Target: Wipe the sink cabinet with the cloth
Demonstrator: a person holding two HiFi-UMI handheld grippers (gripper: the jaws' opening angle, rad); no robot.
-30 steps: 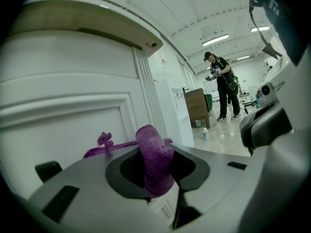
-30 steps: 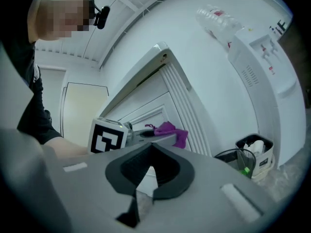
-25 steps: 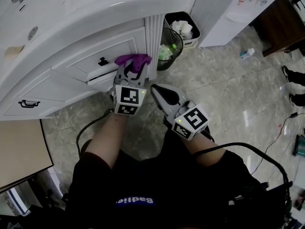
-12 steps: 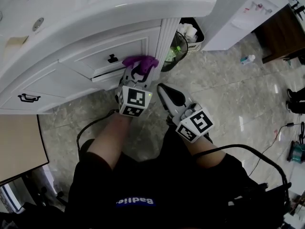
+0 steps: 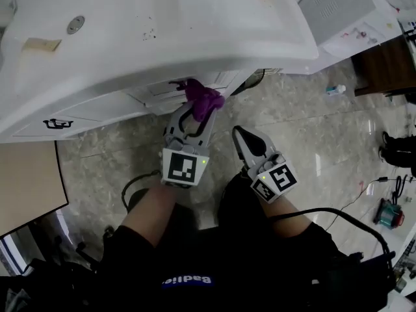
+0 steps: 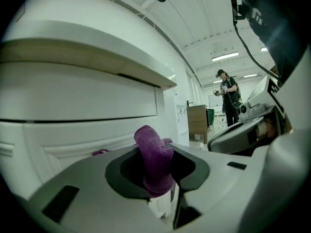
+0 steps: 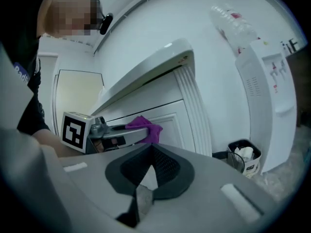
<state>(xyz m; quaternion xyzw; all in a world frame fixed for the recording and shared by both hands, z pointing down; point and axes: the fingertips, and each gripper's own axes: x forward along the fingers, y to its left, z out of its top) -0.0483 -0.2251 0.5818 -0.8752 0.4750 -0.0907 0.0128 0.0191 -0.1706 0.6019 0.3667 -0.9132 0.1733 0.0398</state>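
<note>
Sink cabinet (image 5: 104,111), white and panelled, fills the upper left of the head view beneath its pale counter (image 5: 169,38), with a black drawer handle (image 5: 57,123) at its left end. The purple cloth (image 5: 203,98) sits at the cabinet's front just under the counter's overhang. It is bunched and clamped between the closed fingers (image 5: 175,122) of the left gripper (image 5: 195,109), which the person points toward the drawer fronts. The left gripper view shows the cloth standing up out of the grip with the white panels right behind it. Just to the right, the right gripper (image 5: 240,134) hangs above the marbled floor (image 5: 292,122), its fingers (image 5: 252,145) pressed together on nothing, clear of the cabinet. In the right gripper view 1 small waste bin (image 7: 243,155) stands near the cabinet's fluted corner post. Farther right in the head view, 1 small bottle (image 5: 336,90) lies on the floor.
</note>
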